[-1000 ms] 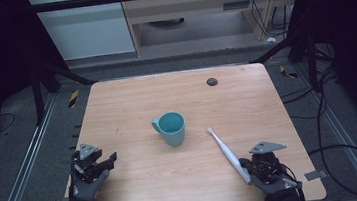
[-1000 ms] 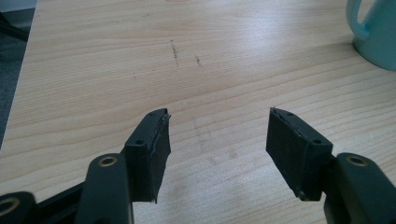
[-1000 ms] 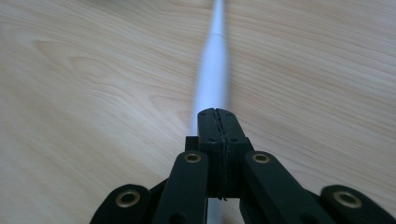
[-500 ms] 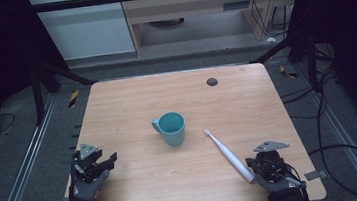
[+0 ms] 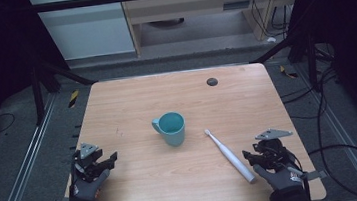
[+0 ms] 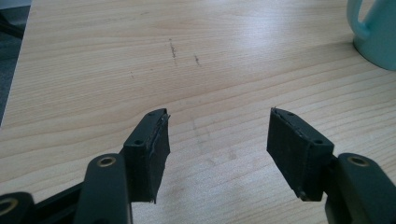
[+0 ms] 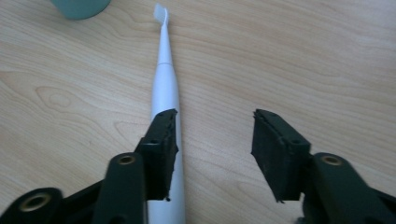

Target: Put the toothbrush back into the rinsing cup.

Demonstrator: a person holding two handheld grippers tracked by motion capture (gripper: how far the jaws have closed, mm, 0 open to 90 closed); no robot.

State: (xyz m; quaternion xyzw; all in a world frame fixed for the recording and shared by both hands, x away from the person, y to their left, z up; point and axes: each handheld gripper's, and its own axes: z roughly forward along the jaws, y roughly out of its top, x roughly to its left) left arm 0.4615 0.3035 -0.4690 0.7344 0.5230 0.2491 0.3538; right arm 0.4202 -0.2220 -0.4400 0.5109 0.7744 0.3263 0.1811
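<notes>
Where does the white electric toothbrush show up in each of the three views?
High view: the white electric toothbrush lies diagonally on the wooden table, right of centre, handle end by the right claw.
Left gripper view: not in it.
Right gripper view: it runs up from the bottom edge, left of centre, beside one jaw, bristles at the top.
Shared landmark: the teal ceramic mug.
</notes>
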